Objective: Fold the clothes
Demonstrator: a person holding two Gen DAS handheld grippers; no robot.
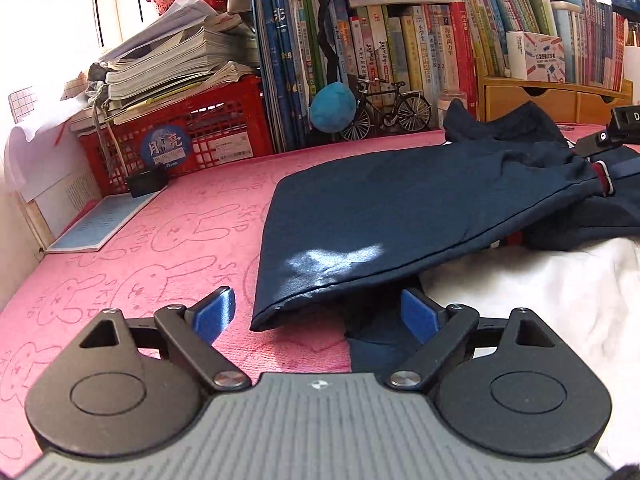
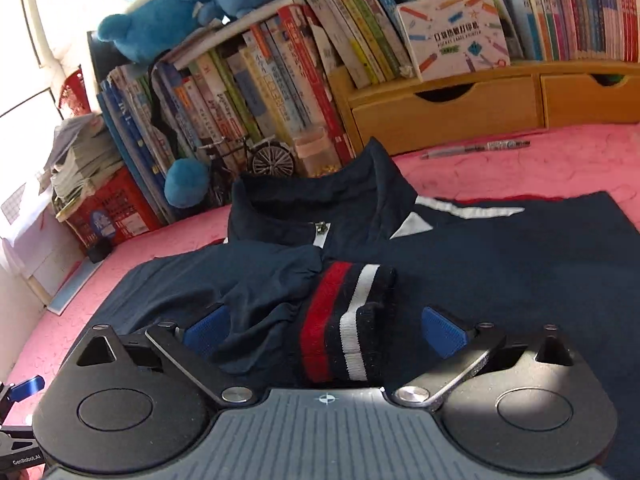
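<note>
A navy jacket [image 1: 400,208] lies on the pink bunny-print cloth [image 1: 160,240], with its left side folded over. My left gripper [image 1: 318,314] is open at the jacket's near folded edge, its right blue pad [image 1: 418,314] under the raised fabric. In the right wrist view the jacket [image 2: 500,264] shows its collar and zipper. Its sleeve cuff [image 2: 344,320], striped red, navy and white, lies between the blue pads of my right gripper [image 2: 326,330], which is open around it. The right gripper also shows at the right edge of the left wrist view [image 1: 612,132].
Books [image 1: 400,40], a red crate [image 1: 188,132] with stacked papers, a model bicycle [image 1: 384,108] and blue plush toys line the back. A wooden drawer unit [image 2: 480,108] stands behind the jacket. A pen [image 2: 476,149] lies near it. White fabric [image 1: 540,300] lies at right.
</note>
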